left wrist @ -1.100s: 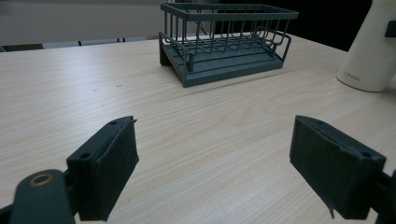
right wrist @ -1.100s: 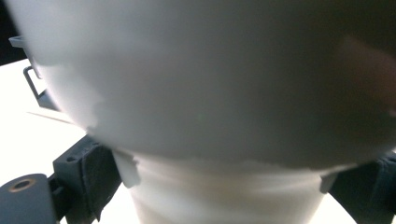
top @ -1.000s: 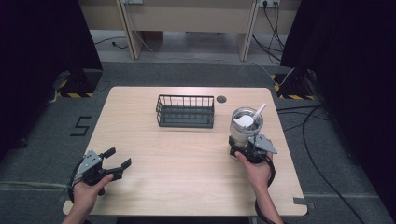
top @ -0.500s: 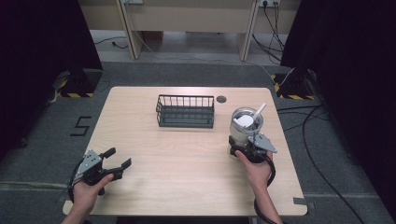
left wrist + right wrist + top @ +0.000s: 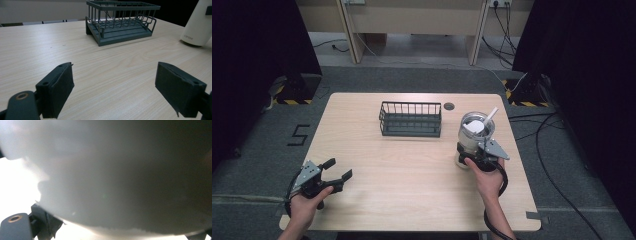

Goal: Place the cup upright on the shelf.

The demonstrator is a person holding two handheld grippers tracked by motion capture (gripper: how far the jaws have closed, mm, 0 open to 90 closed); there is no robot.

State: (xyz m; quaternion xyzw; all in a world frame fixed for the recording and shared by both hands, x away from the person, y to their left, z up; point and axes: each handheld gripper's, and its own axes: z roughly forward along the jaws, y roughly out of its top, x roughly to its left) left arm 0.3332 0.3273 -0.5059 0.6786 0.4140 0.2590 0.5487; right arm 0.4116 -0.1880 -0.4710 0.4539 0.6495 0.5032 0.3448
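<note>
My right gripper (image 5: pixel 472 156) is clamped on the white utensil holder (image 5: pixel 473 136) at three o'clock; next, I judge, a steady lift. My left gripper (image 5: pixel 333 176) idles at seven o'clock, jaws apart.

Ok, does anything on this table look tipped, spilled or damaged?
Nothing stands out. The white jug stands upright in the right gripper, the wire basket sits level, and the table shows no spill.
</note>
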